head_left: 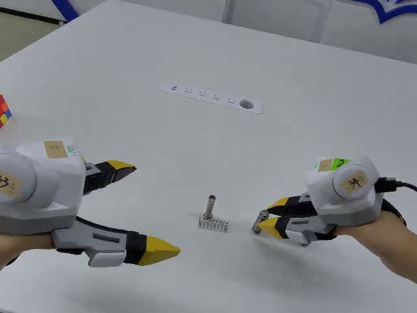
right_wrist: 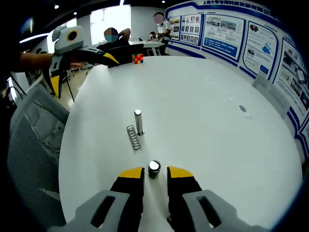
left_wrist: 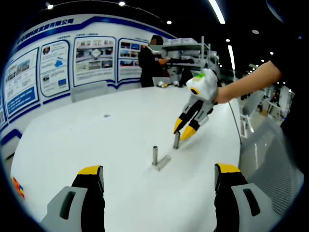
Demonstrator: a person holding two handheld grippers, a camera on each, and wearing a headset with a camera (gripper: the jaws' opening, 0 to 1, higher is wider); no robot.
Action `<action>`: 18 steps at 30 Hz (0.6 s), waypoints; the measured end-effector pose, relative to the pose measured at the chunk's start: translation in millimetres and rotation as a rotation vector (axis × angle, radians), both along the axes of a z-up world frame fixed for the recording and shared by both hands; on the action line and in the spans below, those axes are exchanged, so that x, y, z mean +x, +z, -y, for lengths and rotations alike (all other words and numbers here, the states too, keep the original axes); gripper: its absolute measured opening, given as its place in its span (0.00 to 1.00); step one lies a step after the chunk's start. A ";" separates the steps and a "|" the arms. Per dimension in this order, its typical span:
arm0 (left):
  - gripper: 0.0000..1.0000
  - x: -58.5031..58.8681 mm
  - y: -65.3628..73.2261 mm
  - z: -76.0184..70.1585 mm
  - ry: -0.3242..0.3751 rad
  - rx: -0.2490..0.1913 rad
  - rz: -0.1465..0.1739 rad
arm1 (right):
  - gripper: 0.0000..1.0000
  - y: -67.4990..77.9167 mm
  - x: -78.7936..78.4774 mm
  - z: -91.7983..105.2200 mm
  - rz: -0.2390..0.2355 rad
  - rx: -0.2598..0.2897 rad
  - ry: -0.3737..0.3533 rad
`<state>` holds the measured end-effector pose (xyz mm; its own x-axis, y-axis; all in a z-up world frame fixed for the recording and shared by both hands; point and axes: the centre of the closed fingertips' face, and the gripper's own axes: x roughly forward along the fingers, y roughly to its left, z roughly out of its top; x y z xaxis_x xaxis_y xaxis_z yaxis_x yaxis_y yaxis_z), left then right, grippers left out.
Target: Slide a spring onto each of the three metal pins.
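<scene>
Jaws of my right gripper (head_left: pixel 267 218) are pinched on a pin (right_wrist: pixel 154 166), which stands upright between the yellow tips on the table (head_left: pixel 293 91). Its shaft looks ringed with coils (head_left: pixel 258 225), though I cannot tell for sure. Just ahead of those tips, towards my left gripper (head_left: pixel 155 208), a second pin (head_left: pixel 210 205) stands upright. A spring (head_left: pixel 214 224) lies on its side at that pin's foot, on the side nearer me. My left gripper hangs spread wide, grasping nothing, well apart from both pins. A socket strip (head_left: pixel 212 96) lies far beyond both grippers.
</scene>
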<state>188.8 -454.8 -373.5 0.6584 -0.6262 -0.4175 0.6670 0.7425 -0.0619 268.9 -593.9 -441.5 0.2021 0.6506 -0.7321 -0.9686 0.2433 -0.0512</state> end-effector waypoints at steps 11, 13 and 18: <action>0.97 -1.8 2.2 2.0 0.001 -0.007 0.012 | 0.23 27.9 -1.5 -11.7 0.072 0.017 0.048; 0.97 -0.4 4.0 -0.3 0.009 -0.017 0.017 | 0.23 33.2 -1.7 -15.8 0.073 0.031 0.054; 0.97 0.9 5.6 -5.4 0.021 -0.018 0.025 | 0.24 43.9 -7.6 -34.1 0.077 0.054 0.090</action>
